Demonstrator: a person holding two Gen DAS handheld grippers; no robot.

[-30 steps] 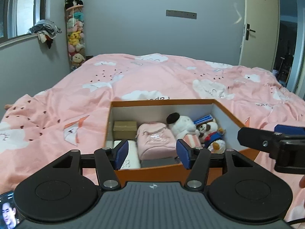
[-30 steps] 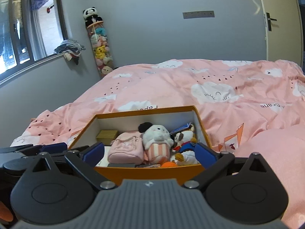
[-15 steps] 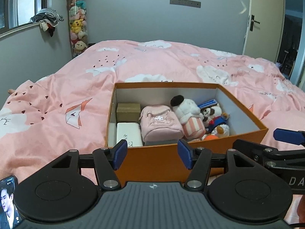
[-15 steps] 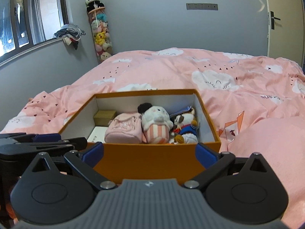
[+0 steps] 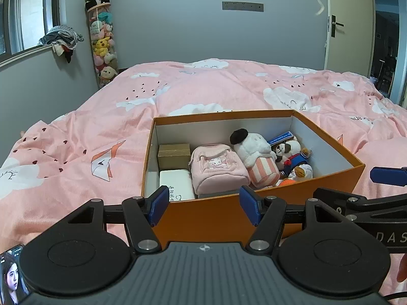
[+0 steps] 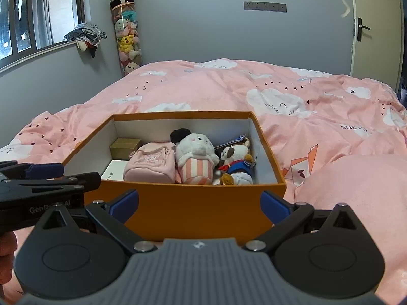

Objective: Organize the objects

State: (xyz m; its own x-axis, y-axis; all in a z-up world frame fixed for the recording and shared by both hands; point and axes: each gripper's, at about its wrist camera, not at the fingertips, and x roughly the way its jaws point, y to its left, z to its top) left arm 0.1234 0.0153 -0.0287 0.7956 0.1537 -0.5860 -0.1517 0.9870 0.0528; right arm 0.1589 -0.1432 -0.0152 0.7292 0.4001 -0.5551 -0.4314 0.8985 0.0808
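The orange box (image 6: 198,209) sits on the pink duvet (image 6: 292,96), packed with a pink pouch (image 6: 150,164), plush toys and small boxes. Both claws, the left gripper (image 5: 204,204) and right gripper (image 6: 199,203), hover spread wide and empty just before its near wall (nothing looks loose outside it). Any regrasp should come down from above the box.

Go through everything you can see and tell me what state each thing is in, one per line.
orange box: open, no lid, resting on the bed
pink mini backpack: inside the box, lying on its back
striped plush: inside, lying beside the backpack
sailor dog plush: inside, at the right end
white case: lying flat, left side
left gripper: open, empty
right gripper: open, empty
door: ajar
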